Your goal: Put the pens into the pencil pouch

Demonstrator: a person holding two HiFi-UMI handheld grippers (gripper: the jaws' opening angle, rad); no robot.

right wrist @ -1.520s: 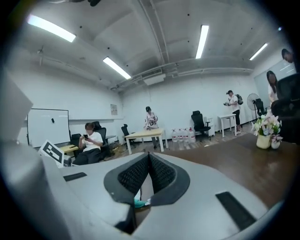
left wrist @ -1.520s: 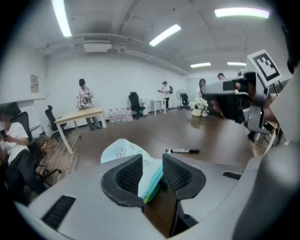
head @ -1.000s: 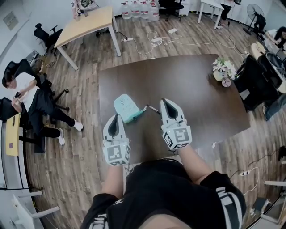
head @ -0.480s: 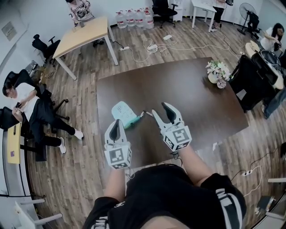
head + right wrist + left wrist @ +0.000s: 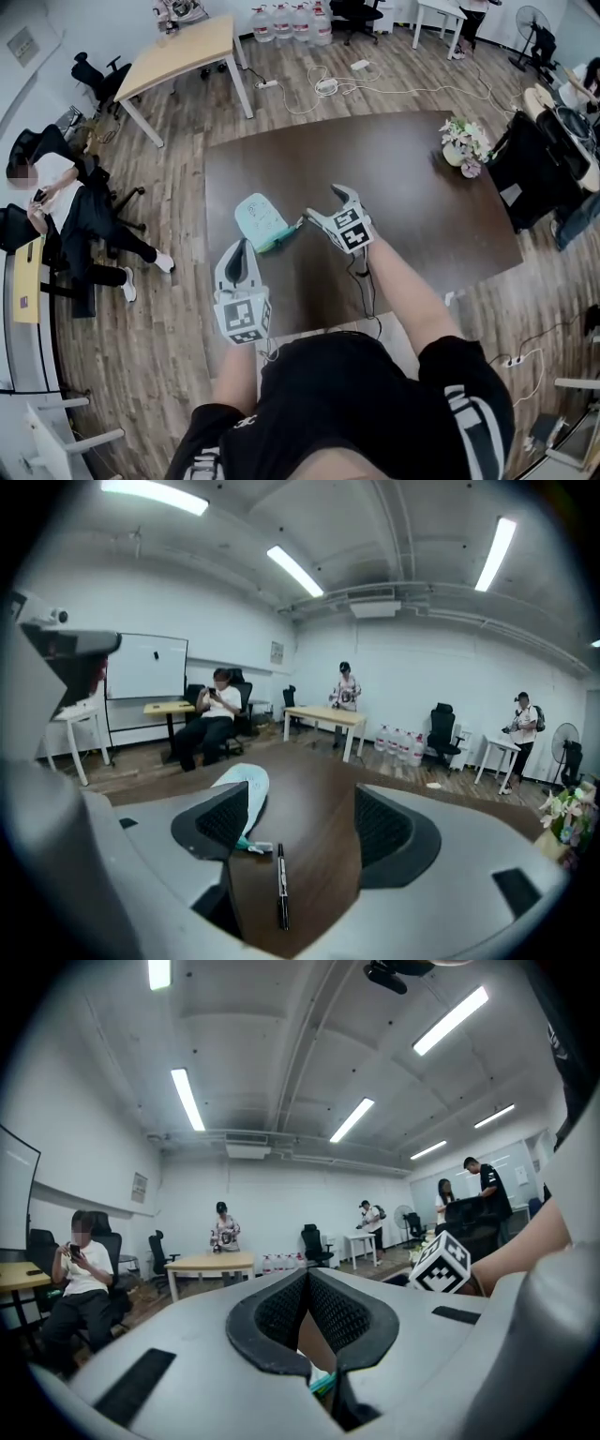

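Note:
A light teal pencil pouch [image 5: 258, 220] [image 5: 240, 787] lies on the dark brown table [image 5: 422, 197]. At its near end a teal pen [image 5: 282, 241] [image 5: 251, 847] lies against it. A black pen [image 5: 282, 885] lies on the table beside that. My right gripper [image 5: 324, 206] [image 5: 302, 829] is low over the table and tilted down, its jaws opening. The black pen lies between the jaws, and neither pad touches it. My left gripper [image 5: 241, 247] [image 5: 307, 1277] is shut and empty, held level nearer to me than the pouch.
A flower pot [image 5: 468, 145] stands at the table's far right. The table's near edge runs just in front of my body. Beyond the table are a light wooden desk [image 5: 183, 52], water bottles [image 5: 292, 19], floor cables and seated people [image 5: 56, 206] at the left.
My right gripper has dropped toward the table and moved forward over the black pen, and its jaws have gone from shut to wide apart. The left gripper has stayed where it was.

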